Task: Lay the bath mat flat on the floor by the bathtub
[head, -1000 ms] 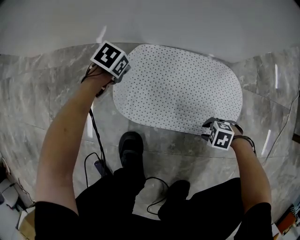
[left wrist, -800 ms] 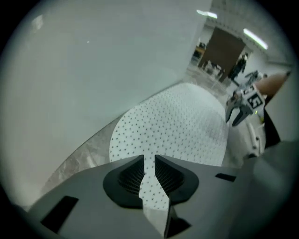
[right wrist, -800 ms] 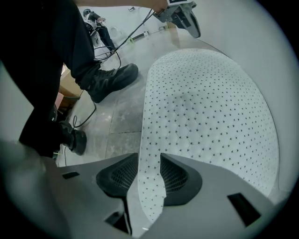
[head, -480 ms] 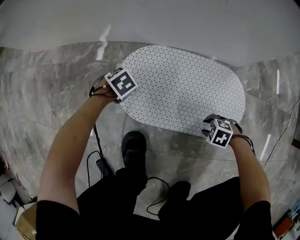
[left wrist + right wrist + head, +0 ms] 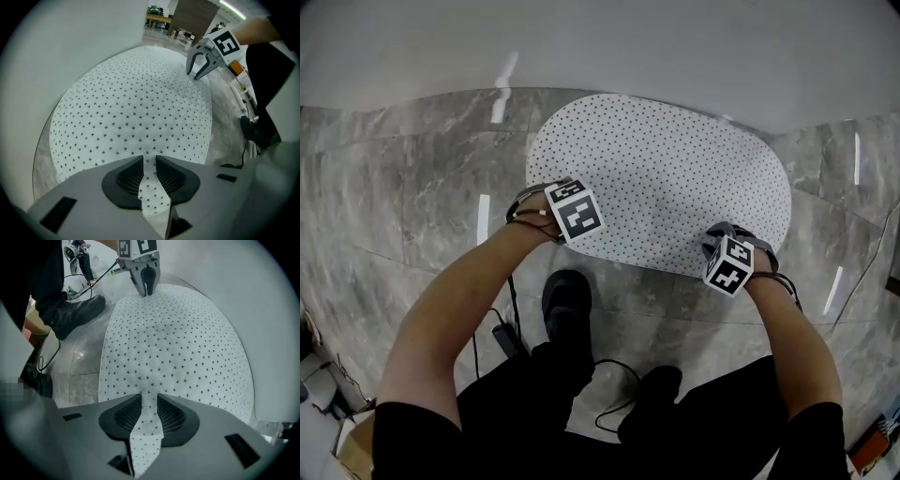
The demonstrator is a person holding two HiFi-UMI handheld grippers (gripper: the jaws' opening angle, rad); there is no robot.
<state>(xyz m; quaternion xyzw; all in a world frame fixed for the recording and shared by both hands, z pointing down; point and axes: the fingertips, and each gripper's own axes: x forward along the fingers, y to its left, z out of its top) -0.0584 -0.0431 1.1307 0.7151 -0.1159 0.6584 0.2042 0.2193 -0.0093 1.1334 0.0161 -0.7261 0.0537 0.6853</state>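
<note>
The bath mat, a white oval with small dark dots, lies spread on the grey marble floor against the white bathtub wall. My left gripper is at the mat's near left edge. Its jaws are opening, though a strip of mat is still pinched between the pads. At the near right edge, my right gripper has its jaws closing, with the mat's edge pressed between them. Each gripper view shows the other gripper across the mat: the right gripper and the left gripper.
The marble floor runs left and right of the mat. The person's black shoes stand just behind the mat's near edge. A black cable loops on the floor by the left shoe.
My left gripper has travelled from the mat's far left edge, near the tub, down to its near left edge. The right gripper has hardly moved.
</note>
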